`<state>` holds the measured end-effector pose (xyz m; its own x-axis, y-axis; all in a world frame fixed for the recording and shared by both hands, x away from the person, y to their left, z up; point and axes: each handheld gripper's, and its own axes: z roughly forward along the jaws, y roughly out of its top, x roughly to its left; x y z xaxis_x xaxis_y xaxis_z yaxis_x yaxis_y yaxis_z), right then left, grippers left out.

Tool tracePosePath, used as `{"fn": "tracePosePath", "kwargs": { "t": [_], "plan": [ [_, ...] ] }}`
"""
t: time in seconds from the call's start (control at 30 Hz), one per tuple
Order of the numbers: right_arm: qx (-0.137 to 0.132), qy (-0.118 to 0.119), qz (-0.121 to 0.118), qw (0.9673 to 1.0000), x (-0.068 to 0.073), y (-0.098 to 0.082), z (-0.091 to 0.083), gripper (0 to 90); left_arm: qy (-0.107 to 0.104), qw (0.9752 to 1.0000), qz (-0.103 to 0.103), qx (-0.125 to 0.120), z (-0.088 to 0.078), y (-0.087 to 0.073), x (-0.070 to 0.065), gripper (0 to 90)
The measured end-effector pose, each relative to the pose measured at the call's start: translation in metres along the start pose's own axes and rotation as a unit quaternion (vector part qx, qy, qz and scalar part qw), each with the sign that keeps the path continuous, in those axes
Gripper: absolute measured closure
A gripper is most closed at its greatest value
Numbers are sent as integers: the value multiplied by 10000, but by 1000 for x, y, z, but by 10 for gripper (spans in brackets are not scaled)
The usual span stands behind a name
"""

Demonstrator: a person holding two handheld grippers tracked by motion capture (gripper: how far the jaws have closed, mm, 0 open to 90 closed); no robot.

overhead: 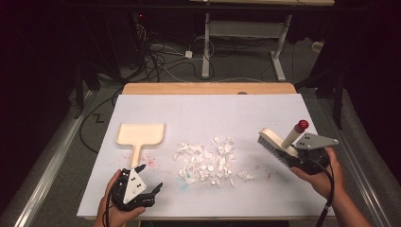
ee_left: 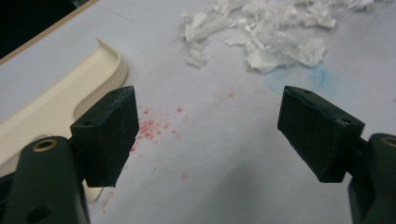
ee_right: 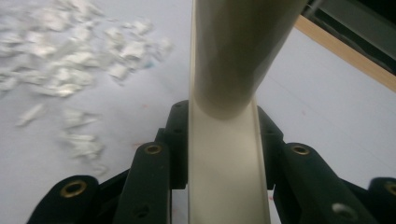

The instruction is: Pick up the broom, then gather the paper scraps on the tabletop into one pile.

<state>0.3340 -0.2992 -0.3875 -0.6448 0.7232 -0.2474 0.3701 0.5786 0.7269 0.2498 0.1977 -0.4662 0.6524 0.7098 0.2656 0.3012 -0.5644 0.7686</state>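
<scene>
A cream dustpan (overhead: 140, 135) lies flat at the left of the white sheet, its handle pointing toward me. My left gripper (overhead: 149, 177) sits just right of that handle's end, jaws open and nothing between them; the left gripper view has the dustpan (ee_left: 60, 98) beside the left jaw of that gripper (ee_left: 210, 126). A pile of torn white paper scraps (overhead: 205, 161) covers the middle of the sheet. My right gripper (overhead: 295, 158) is shut on a cream brush (overhead: 279, 142) with grey bristles and a red knob (overhead: 301, 125), held off the sheet right of the scraps. In the right gripper view the brush (ee_right: 229, 56) rises between the jaws.
The white sheet (overhead: 213, 109) covers most of a wooden table (overhead: 208, 88). Red specks (overhead: 151, 161) dot the sheet near the dustpan handle, and a faint blue smudge (ee_left: 299, 77) lies by the scraps (ee_left: 266, 32). Cables and desk legs stand on the floor beyond.
</scene>
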Motion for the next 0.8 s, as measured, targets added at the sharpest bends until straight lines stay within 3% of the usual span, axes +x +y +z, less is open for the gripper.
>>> {"fn": "tracePosePath", "kwargs": {
  "t": [0.13,0.37,0.5,0.57,0.73,0.8],
  "plan": [
    [277,-386,67,9988,-2,-4,11,677,-2,10000,-3,35,1,-2,0,196],
    [672,-677,-3,9954,4,-8,36,678,23,10000,-69,40,-1,-4,3,196],
    [658,-692,-22,9954,10,-6,41,678,3,10000,16,93,2,-2,2,195],
    [675,-576,-38,9960,17,-6,42,678,-28,9999,43,96,3,-1,1,195],
    [764,-378,-481,9952,52,-1,42,677,-56,9998,81,144,4,-1,0,194],
    [708,-138,-565,9958,64,3,40,677,-80,9998,85,139,4,-1,0,193]
  ]
}}
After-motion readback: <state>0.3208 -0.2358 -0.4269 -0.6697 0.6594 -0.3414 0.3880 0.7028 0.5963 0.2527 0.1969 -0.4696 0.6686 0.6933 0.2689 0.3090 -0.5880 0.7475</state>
